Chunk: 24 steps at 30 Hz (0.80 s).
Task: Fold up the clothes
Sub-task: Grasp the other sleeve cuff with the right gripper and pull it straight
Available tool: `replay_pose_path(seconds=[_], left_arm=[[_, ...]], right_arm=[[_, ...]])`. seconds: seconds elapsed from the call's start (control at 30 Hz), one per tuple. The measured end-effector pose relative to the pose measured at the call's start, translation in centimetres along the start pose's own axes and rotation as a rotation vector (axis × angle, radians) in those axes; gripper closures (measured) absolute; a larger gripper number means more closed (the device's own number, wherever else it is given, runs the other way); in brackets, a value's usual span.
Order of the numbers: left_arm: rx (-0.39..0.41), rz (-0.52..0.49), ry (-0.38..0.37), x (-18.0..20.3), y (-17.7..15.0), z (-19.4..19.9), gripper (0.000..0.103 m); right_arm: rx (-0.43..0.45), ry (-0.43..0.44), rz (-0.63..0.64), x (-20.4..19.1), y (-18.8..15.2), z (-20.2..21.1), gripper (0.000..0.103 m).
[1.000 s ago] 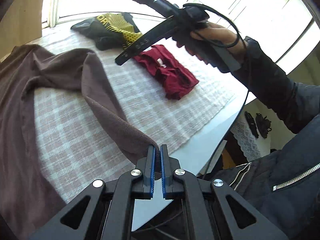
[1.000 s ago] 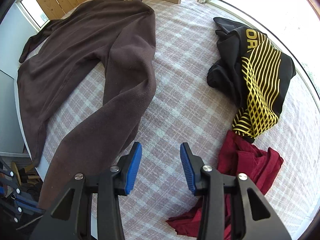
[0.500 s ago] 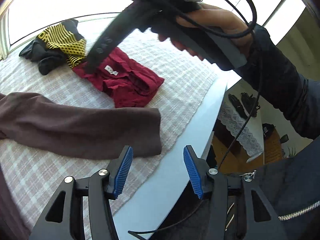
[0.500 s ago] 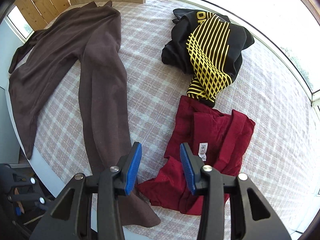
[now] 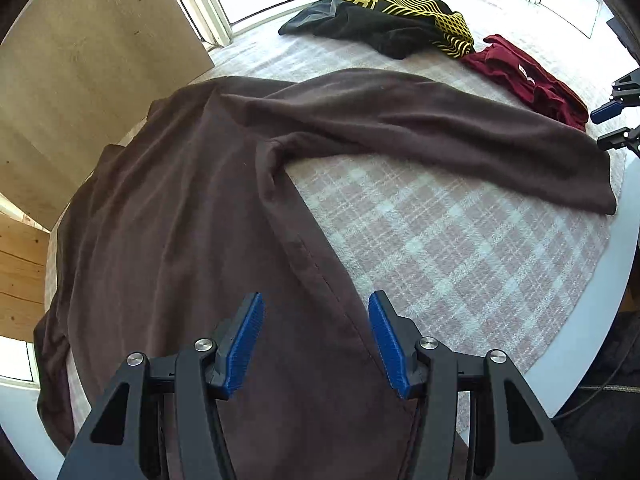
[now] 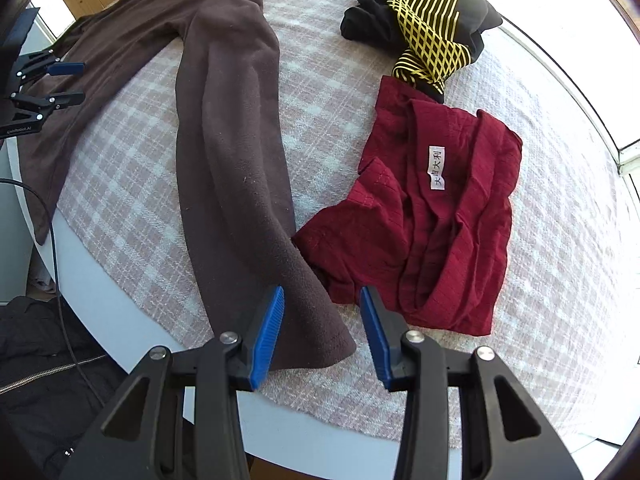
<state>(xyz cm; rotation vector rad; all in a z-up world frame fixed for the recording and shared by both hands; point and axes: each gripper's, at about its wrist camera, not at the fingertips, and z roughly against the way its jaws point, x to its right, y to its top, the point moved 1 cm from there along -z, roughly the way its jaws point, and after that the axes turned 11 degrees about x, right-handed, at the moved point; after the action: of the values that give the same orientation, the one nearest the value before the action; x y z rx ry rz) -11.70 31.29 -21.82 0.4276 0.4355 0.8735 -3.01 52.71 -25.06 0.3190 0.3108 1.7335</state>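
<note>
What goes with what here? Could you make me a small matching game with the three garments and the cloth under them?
Things:
1. brown sweater
2. red garment
3. black and yellow top
4. checked cloth

Descriptions:
A. covers the table
B. crumpled nearest the window
C. spread out, one sleeve stretched to the table edge
D. shows a white label

Pairs: 1-C, 2-D, 3-B, 4-A

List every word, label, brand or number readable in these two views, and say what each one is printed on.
"ORT": yellow letters on the black and yellow garment; any letters before them are hidden in a fold.
"大吕大利", as best I can read it: white tag sewn on the red garment.
Small white print on the left claw's black body: too small to read.
The brown garment shows no text.
</note>
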Motion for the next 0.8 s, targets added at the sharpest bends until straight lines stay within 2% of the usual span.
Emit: replay_pose_path(seconds=[0.07,0.2,0.33,0.43,0.5,0.7,0.73,0.8], left_arm=[[0.026,-0.019,0.004,-0.3,1.6,-0.9,0.050],[0.045,0.010,-0.037,-0.8,4.0,-2.8,0.050],[0.047,0.016,-0.047,-0.7,4.9,-3.6,0.050],[0.034,0.013,-0.044,-0.9,5.2,-4.6,0.050],[0.033,0.032,-0.054,-1.3,5.4,-5.0,0.050],[0.025,0.078,-0.061,-2.9,6.0,-6.4,0.050],[0.022,0.093,-0.071,-3.1,6.1,-6.6,0.050],[0.020,0.124,-0.086,-3.5,6.4,-7.1,0.050]], right_arm=[[0.005,0.015,-0.042,0.3,-0.6,0.1,0.058],[0.014,0.059,-0.119,0.5,-2.5,0.5,0.058],[0.034,0.099,-0.246,1.6,-4.1,0.6,0.058],[0.019,0.089,-0.332,2.7,-5.0,-0.5,0.058],[0.019,0.118,-0.405,3.6,-5.4,-1.1,0.058],[0.077,0.284,-0.657,5.5,-6.4,-2.6,0.058],[0.083,0.303,-0.684,5.7,-6.6,-2.8,0.061],[0.087,0.331,-0.701,5.7,-6.7,-2.9,0.082]])
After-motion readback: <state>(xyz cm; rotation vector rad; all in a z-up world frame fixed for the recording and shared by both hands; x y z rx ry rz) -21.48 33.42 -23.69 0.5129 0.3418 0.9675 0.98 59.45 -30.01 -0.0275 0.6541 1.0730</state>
